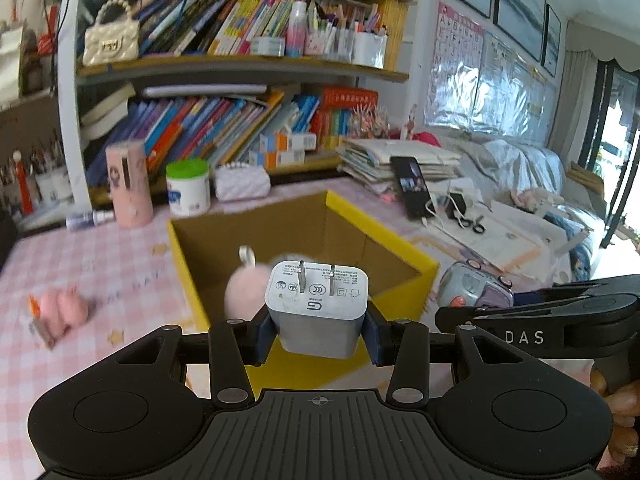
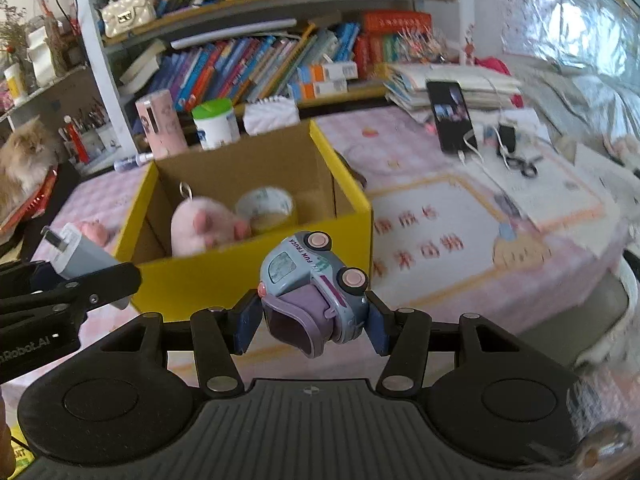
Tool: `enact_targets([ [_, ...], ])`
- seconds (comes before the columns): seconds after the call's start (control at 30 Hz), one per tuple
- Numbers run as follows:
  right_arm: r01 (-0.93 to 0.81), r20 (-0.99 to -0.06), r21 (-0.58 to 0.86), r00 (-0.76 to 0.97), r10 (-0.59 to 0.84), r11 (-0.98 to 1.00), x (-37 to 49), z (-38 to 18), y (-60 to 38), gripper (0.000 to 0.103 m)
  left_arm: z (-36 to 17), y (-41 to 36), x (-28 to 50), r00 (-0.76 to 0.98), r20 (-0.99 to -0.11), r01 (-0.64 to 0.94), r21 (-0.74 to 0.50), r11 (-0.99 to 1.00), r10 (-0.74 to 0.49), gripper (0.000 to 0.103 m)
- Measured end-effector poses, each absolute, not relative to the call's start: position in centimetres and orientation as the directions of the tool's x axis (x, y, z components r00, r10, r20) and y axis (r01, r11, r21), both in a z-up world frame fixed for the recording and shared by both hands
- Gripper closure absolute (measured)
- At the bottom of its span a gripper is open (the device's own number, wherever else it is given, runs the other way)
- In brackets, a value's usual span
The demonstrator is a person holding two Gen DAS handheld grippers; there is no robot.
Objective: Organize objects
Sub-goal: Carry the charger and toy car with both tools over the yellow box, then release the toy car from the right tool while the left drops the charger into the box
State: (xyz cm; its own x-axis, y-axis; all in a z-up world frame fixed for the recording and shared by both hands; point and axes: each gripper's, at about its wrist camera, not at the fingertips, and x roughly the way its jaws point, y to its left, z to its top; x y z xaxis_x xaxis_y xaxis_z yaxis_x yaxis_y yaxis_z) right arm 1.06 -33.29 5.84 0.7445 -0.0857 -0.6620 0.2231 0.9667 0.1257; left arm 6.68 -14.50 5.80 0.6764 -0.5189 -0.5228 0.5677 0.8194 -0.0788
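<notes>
My left gripper (image 1: 318, 330) is shut on a white plug charger (image 1: 318, 308), prongs up, held over the near rim of a yellow cardboard box (image 1: 400, 242). My right gripper (image 2: 312, 320) is shut on a blue and purple toy truck (image 2: 316, 284), held just in front of the box (image 2: 248, 276). Inside the box lie a pink plush keychain (image 2: 200, 228) and a tape roll (image 2: 266, 208). The charger also shows at the left of the right wrist view (image 2: 80, 256). The truck shows at the right of the left wrist view (image 1: 472, 288).
A second pink plush (image 1: 60, 312) lies on the checked tablecloth left of the box. Behind the box stand a pink cylinder (image 1: 130, 184), a green-lidded tub (image 1: 188, 188) and bookshelves. A phone (image 2: 452, 116), cables and scissors (image 2: 524, 166) lie to the right. A cat (image 2: 24, 156) sits far left.
</notes>
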Motion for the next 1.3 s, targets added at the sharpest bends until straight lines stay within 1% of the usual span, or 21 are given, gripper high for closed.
enact_targets([
  [0.2, 0.145, -0.630, 0.114, 0.776, -0.041, 0.983, 4.2, 7.0, -34.5, 0.052, 5.8, -16.4, 8.5, 0.708, -0.525, 0.530, -0.048, 0.847, -0.472, 0.060],
  [0.37, 0.075, -0.619, 0.101, 0.785, 0.004, 0.992, 6.3, 7.2, -34.9, 0.052, 5.0, -17.6, 9.8, 0.721, -0.555, 0.491, -0.011, 0.871, -0.414, 0.060],
  [0.63, -0.009, -0.631, 0.074, 0.774, 0.054, 0.997, 10.2, 6.3, -35.6, 0.052, 3.1, -19.2, 11.8, 0.721, -0.610, 0.448, 0.048, 0.893, -0.329, 0.060],
  [0.83, -0.081, -0.661, 0.051, 0.745, 0.094, 0.995, 12.9, 5.0, -35.6, 0.052, 1.6, -19.7, 13.2, 0.697, -0.662, 0.419, 0.065, 0.905, -0.276, 0.060],
  [1.03, -0.132, -0.696, 0.048, 0.707, 0.128, 0.990, 15.5, 3.3, -35.7, 0.052, 0.9, -19.8, 14.4, 0.680, -0.686, 0.410, 0.059, 0.910, -0.261, 0.060],
  [1.23, -0.175, -0.744, 0.031, 0.653, 0.139, 0.984, 17.3, 1.5, -35.7, 0.054, 0.4, -19.9, 15.2, 0.655, -0.708, 0.410, 0.039, 0.911, -0.264, 0.060],
  [1.3, -0.194, -0.745, -0.003, 0.655, 0.127, 0.981, 17.5, 1.2, -35.4, 0.054, 0.2, -19.9, 15.3, 0.652, -0.711, 0.407, 0.034, 0.913, -0.264, 0.060],
])
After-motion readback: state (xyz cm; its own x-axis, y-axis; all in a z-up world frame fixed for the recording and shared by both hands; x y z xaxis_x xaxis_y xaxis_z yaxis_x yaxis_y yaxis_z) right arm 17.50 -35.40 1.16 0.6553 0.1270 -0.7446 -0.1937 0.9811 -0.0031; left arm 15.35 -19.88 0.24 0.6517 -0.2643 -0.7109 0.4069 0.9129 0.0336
